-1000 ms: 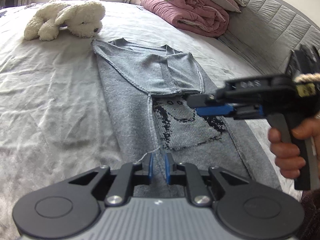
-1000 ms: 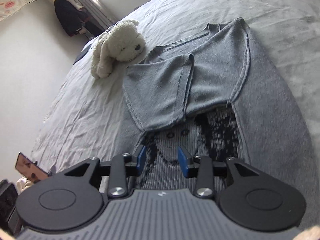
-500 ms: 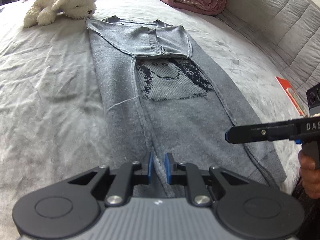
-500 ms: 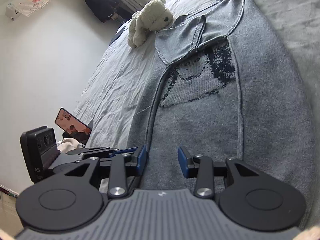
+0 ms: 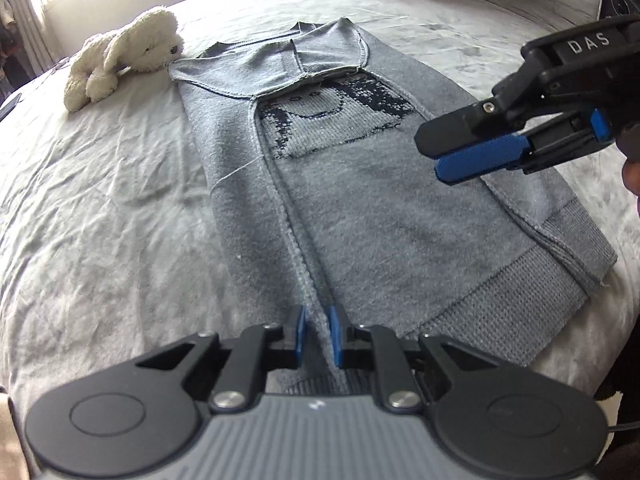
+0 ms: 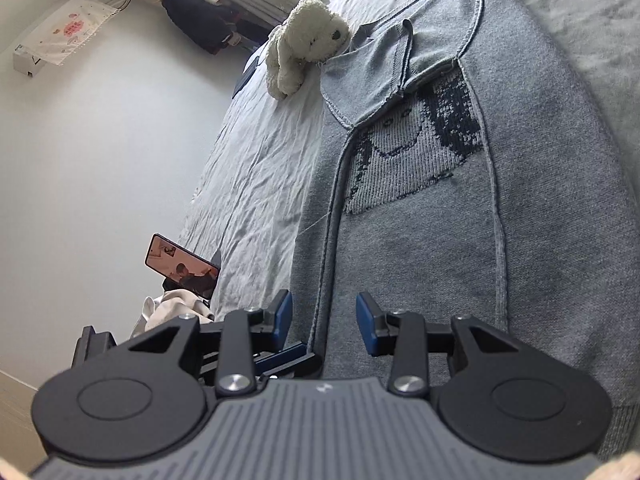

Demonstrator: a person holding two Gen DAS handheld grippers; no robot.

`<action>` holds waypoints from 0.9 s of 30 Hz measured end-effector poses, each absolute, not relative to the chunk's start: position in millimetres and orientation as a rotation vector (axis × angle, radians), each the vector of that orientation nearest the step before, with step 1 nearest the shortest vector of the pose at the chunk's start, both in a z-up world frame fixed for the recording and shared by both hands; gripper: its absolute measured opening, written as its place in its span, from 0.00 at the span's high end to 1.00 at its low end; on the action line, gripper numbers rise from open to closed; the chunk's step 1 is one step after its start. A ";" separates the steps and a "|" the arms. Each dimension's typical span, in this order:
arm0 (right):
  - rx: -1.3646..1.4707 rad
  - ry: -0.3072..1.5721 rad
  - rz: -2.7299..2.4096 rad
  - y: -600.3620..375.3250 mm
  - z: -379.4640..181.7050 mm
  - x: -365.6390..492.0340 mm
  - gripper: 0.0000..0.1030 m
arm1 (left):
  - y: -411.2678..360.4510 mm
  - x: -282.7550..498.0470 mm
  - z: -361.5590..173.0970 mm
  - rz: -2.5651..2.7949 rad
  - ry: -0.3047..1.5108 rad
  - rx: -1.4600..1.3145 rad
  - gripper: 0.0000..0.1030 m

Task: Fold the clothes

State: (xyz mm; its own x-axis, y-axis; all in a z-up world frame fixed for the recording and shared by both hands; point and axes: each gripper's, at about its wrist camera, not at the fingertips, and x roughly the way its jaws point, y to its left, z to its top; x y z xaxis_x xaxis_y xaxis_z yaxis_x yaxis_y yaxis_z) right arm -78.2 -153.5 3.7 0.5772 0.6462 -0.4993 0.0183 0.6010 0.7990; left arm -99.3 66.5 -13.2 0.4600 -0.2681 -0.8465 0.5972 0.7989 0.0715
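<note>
Sweater point(image 5: 360, 200) mid-frame on bed point(image 5: 100, 200), sides and sleeves folded in; bottom-up fold left. Left gripper point(image 5: 316, 334) nearly closed at hem, grip unclear; right gripper point(image 6: 324, 320) jaws apart above it.

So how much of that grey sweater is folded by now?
Done: both sides and sleeves of the sweater are folded in, making a long strip on the bed. In hand: the left gripper sits at the hem, fingers astride a seam; whether it grips is unclear. The right gripper hovers open. Left: folding the hem up toward the collar.
</note>
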 end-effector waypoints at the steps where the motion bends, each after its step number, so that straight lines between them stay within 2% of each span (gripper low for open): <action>1: 0.864 0.898 0.431 -151.9 2.9 -77.6 0.61 | 68.7 -100.3 -10.7 -0.555 0.954 0.383 0.87; 6: 0.864 0.925 0.450 -142.7 -1.2 -74.3 0.61 | 71.3 -108.1 -12.0 -0.600 0.975 0.388 0.82; 10: 0.850 0.945 0.448 -135.3 -6.4 -70.1 0.61 | 76.6 -100.1 -19.6 -0.613 1.020 0.321 0.81; 13: 0.844 0.959 0.445 -130.4 -10.4 -67.2 0.61 | 83.5 -95.2 -18.4 -0.618 1.040 0.250 0.97; 22: 0.852 0.986 0.473 -116.4 -19.8 -61.5 0.62 | 128.6 -83.9 2.9 -0.696 1.031 -0.080 0.97; 27: 0.854 1.013 0.505 -105.9 -25.3 -63.1 0.70 | 147.7 -77.8 11.7 -0.751 1.006 -0.229 0.98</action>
